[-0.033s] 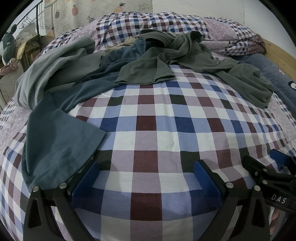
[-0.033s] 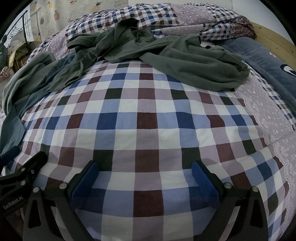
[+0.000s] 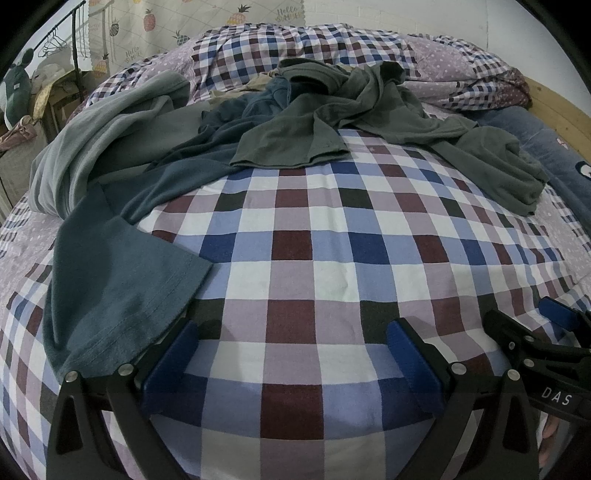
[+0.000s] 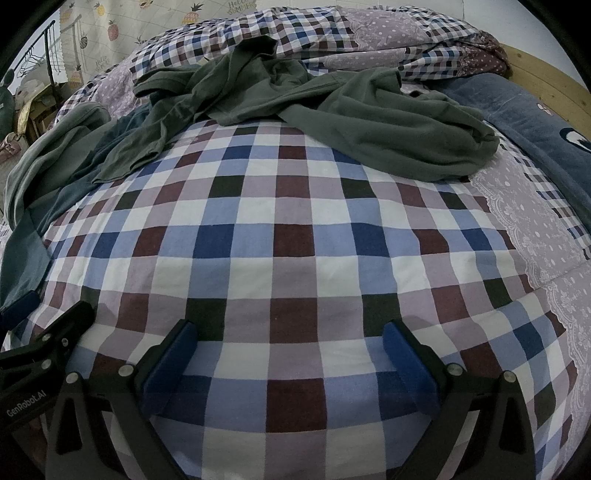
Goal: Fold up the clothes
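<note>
Centrally, a heap of unfolded clothes lies at the far side of a bed. A dark green shirt (image 3: 373,122) sprawls across the top of the heap, one part trailing toward the right edge. Beneath and left of it, a teal shirt (image 3: 122,280) stretches forward, and its hemmed end lies just beside the left finger of the left gripper (image 3: 291,365). A pale grey-green garment (image 3: 99,147) bunches farther left.

Both tools hover low over the checked bedsheet (image 3: 295,258), side by side. The left gripper's jaws stand wide apart with nothing between them. The right gripper (image 4: 288,365) is likewise spread wide and empty, over bare sheet.

Judging by this, no garment has been picked or laid flat, so the task seems to be at its very start: choosing a piece. The next move likely calls for reaching to the teal hem nearest the left tool, pinching an edge, and dragging the shirt clear of the pile onto the open sheet.

Beyond the clothes are a rumpled checked quilt (image 3: 295,48), a blue pillow (image 3: 546,147) at the right, a wooden bed frame (image 3: 554,107), and a pineapple-print curtain (image 3: 155,22).

Compared with the earlier frames, nothing differs; they show the same instant.
</note>
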